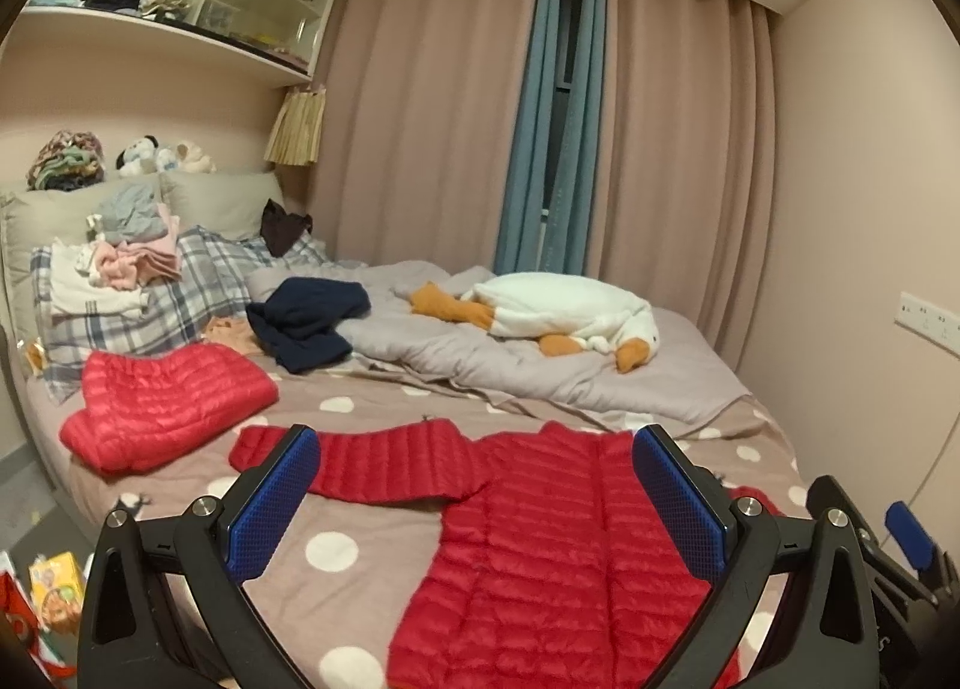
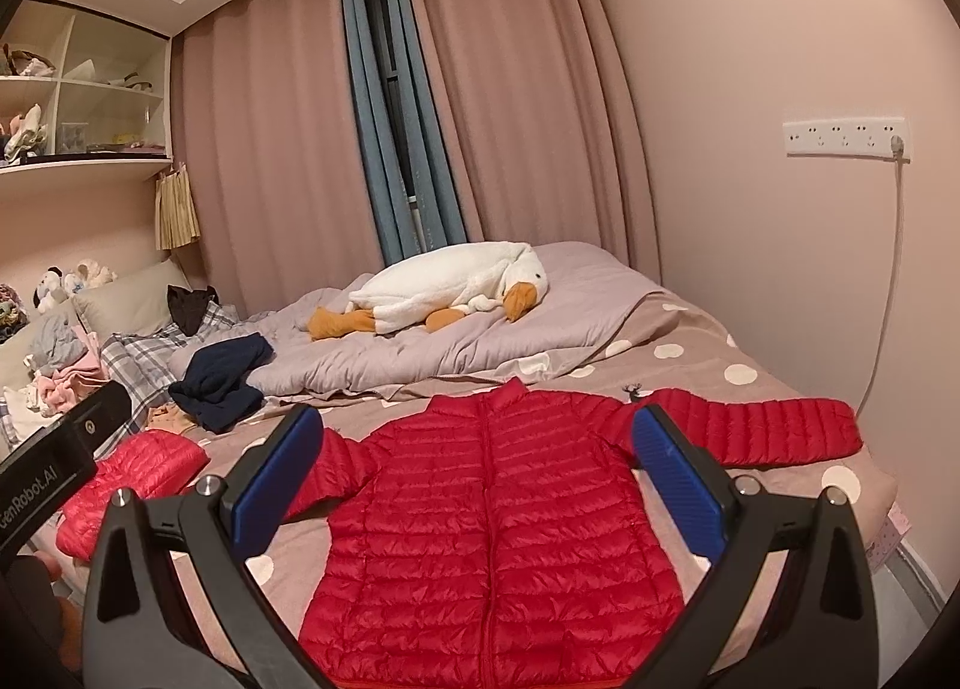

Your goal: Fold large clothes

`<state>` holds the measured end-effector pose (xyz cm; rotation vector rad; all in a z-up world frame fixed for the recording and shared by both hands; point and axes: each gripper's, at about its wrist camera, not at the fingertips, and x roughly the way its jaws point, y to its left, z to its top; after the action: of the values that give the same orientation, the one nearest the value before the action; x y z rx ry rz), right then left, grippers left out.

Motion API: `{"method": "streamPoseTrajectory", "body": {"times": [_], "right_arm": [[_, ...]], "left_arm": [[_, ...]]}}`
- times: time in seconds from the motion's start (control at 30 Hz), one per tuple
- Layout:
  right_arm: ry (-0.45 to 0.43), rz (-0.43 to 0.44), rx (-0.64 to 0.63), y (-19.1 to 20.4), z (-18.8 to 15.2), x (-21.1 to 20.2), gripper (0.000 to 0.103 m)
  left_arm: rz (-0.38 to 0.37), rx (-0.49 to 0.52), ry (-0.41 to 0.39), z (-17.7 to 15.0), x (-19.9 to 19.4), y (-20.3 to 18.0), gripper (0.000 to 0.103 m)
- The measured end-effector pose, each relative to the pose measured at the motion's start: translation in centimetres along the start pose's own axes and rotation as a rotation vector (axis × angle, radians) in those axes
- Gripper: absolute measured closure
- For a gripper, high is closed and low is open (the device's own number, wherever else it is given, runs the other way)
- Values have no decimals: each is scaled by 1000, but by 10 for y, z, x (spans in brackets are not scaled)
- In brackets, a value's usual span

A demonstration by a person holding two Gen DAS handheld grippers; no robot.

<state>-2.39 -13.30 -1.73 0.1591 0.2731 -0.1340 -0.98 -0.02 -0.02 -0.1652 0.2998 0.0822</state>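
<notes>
- The red jacket (image 2: pixel 498 515) lies flat, front up, on the dotted bed (image 2: pixel 738 374), both sleeves spread out to the sides.
- Right tongs (image 2: pixel 480 503) gape wide above its chest, holding nothing.
- Left tongs (image 1: pixel 474 515) are also wide and empty, above its left sleeve and shoulder.
- A second folded red jacket (image 1: pixel 168 407) lies to the left.
</notes>
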Motion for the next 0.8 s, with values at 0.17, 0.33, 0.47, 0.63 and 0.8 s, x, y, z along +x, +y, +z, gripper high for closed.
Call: {"method": "streamPoseTrajectory", "body": {"times": [0.17,0.33,0.47,0.63,0.8], "right_arm": [[-2,-3,-8,1,0,-3,0],[-7,15,-8,1,0,-11,0],[-16,20,-5,2,1,-17,0],[-40,29,5,1,2,-33,0],[-70,25,18,-3,4,-51,0]], "left_arm": [[1,-1,1,0,-1,0,0],[2,4,-13,-1,-8,0,0],[-7,4,-25,-1,-17,2,0],[-5,3,-57,1,-34,5,0],[-16,-28,-76,5,-50,13,0]]}}
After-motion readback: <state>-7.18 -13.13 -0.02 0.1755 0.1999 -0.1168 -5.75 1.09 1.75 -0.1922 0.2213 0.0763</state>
